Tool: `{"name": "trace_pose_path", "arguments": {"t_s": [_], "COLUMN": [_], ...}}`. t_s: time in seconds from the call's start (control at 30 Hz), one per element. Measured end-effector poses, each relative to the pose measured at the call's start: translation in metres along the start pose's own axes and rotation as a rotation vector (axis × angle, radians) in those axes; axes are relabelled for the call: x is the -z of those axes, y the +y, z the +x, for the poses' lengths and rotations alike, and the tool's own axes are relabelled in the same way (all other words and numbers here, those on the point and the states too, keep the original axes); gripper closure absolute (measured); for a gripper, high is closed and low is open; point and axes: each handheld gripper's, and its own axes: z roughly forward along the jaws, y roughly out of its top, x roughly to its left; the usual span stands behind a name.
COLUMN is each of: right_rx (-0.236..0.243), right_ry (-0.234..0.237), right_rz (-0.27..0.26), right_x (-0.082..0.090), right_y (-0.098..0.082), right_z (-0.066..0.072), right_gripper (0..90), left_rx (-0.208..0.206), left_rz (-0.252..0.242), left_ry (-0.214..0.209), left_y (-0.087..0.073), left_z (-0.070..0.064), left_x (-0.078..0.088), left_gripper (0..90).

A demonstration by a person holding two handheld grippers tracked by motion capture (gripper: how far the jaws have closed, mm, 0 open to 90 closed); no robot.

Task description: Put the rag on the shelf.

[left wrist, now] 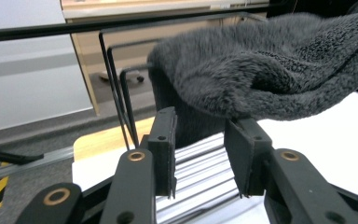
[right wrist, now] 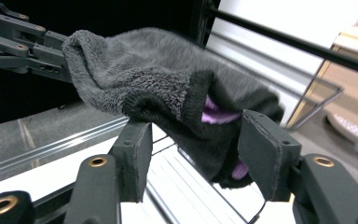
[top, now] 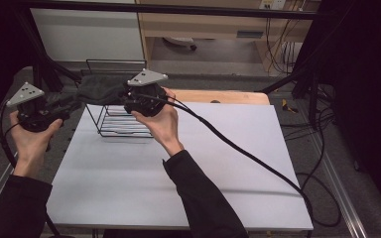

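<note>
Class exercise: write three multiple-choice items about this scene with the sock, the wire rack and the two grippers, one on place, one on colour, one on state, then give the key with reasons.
1. Where does the sock lie?
A. flat on the white board
B. draped over the wire rack
C. on the floor

2. What colour shows inside the sock's cuff?
A. purple
B. yellow
C. green

3. How does the right gripper stand?
A. clamped on the rack
B. shut and empty
C. open at the cuff

Key: B, the sock hangs across the rack's top wires; A, purple lining shows in the right gripper view; C, gaps show beside both pads.
</note>
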Motion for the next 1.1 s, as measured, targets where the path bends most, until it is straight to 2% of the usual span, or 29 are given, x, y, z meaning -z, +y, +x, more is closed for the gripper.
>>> {"name": "trace_pose_path", "arguments": {"t_s": [0.13, 0.37, 0.7, 0.87, 1.1], "right_rx": [-0.017, -0.067, -0.122, -0.148, -0.155], "right_ry": [-0.002, 0.006, 0.018, 0.030, 0.046], "right_rz": [0.020, 0.045, 0.069, 0.082, 0.090], "right_x": [-0.001, -0.013, -0.033, -0.027, -0.003], "right_y": [-0.011, -0.034, -0.066, -0.079, -0.088], "right_z": [0.003, 0.002, -0.012, -0.018, -0.028], "right_gripper": [41.9, 39.0, 26.7, 16.5, 10.6], "left_rx": [-0.004, 0.024, 0.054, 0.063, 0.036], "left_rz": [0.024, 0.059, 0.144, 0.177, 0.212], "left_ry": [0.005, 0.008, 0.011, -0.011, -0.053], "left_y": [-0.009, -0.025, -0.051, -0.062, -0.070], "left_z": [-0.001, -0.001, -0.003, -0.007, -0.018], "left_x": [-0.003, -0.016, -0.044, -0.048, -0.050], "left_gripper": [62.7, 59.7, 50.3, 41.0, 30.4]}}
